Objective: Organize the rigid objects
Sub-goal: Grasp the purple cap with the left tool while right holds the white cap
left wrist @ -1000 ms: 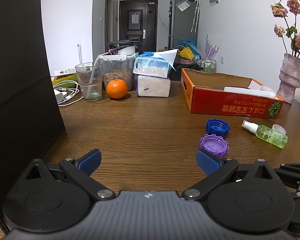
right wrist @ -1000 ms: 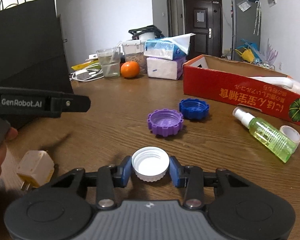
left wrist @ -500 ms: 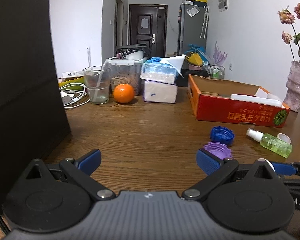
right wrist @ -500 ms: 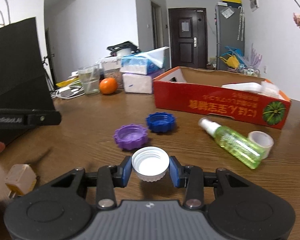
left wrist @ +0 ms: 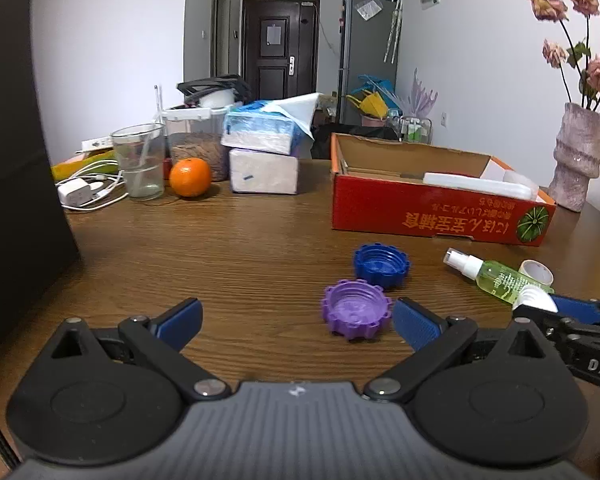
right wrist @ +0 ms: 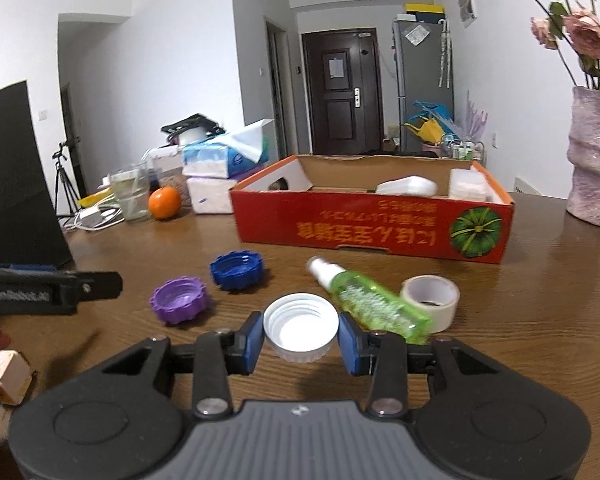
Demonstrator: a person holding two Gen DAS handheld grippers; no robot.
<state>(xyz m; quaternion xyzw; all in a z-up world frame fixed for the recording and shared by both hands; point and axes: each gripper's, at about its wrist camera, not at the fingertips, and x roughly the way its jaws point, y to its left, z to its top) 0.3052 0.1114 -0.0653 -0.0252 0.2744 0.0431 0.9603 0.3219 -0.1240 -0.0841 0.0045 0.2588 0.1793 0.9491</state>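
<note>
My right gripper point(right wrist: 301, 339) is shut on a white bottle cap point(right wrist: 300, 332), held above the wooden table, hollow side up. Ahead of it lie a purple cap point(right wrist: 179, 300), a blue cap point(right wrist: 237, 269), a green spray bottle point(right wrist: 370, 303) and a tape roll point(right wrist: 430, 302). Beyond them stands the red cardboard box point(right wrist: 374, 230). My left gripper point(left wrist: 296, 322) is open over bare table, with the purple cap point(left wrist: 357, 314) just inside its right finger point(left wrist: 416, 322) and the blue cap point(left wrist: 381, 265) beyond. The white cap point(left wrist: 536, 300) shows at the right edge of the left wrist view.
A tall black box point(left wrist: 16, 168) stands at the left. At the back are a glass point(left wrist: 140, 162), an orange point(left wrist: 190, 177), tissue packs point(left wrist: 264, 148), cables and a charger point(left wrist: 78, 194). A vase with dried flowers point(right wrist: 592, 152) sits right of the red box. A small plug point(right wrist: 10, 376) lies near left.
My right gripper has carried the white cap up and to the right, toward the spray bottle and red box. The left gripper has shifted so the purple cap now sits by its right finger.
</note>
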